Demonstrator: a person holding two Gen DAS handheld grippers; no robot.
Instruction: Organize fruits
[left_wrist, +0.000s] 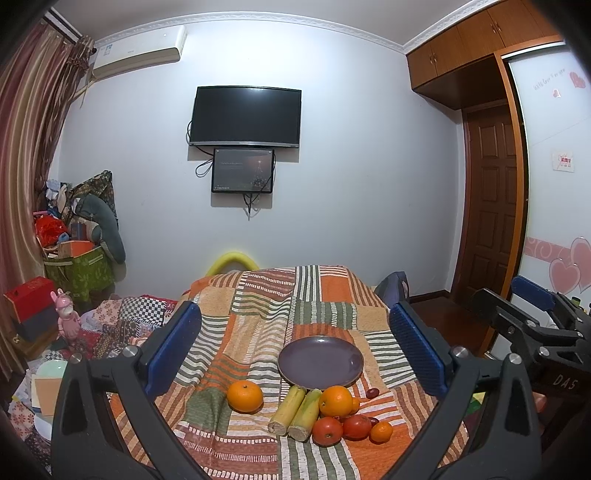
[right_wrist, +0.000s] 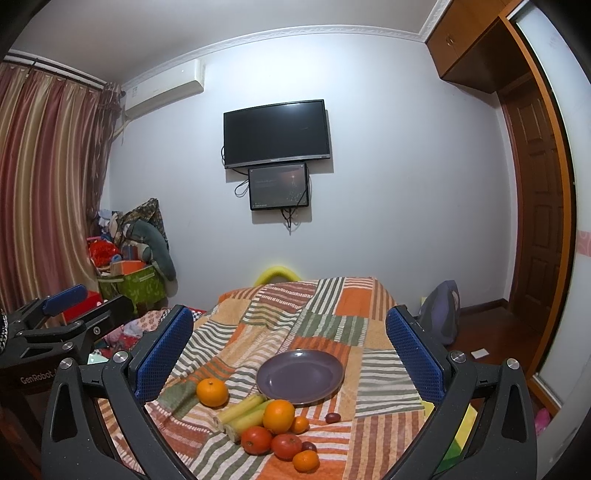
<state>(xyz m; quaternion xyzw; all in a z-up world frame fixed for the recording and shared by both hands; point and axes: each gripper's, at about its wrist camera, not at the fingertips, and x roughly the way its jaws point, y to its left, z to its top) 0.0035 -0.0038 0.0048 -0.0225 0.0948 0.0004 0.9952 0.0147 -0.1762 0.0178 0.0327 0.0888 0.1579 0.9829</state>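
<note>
Fruit is gathered in a loose cluster at the near edge of the patchwork blanket (left_wrist: 258, 306), just on the near side of the empty purple plate (left_wrist: 320, 361). A large orange (left_wrist: 335, 400) sits at the cluster's middle, touching the plate's near rim in both views; two tomatoes (left_wrist: 327, 431) lie nearer still, with a small mandarin (left_wrist: 381, 431) at the near right. A second orange (left_wrist: 245, 396) lies apart to the left. Two short yellow-green stalk pieces (left_wrist: 293, 410), possibly sugarcane, lie side by side, their long axes running from near to far toward the plate. A small dark red fruit (left_wrist: 372, 393) rests to the right.

Both tongs are held well above and short of the cluster, so the fruit lies ahead and below. The left gripper (left_wrist: 293, 347) is spread wide with nothing between its blue pads; the right gripper (right_wrist: 290, 349) is likewise wide apart and holds nothing. By judgement, the lone orange falls nearer the left gripper, while the mandarin and tomatoes fall nearer the right.

A second small mandarin (right_wrist: 299, 424) behind the large orange is shown clearly only in the right wrist view; in the left it is mostly hidden.
</note>
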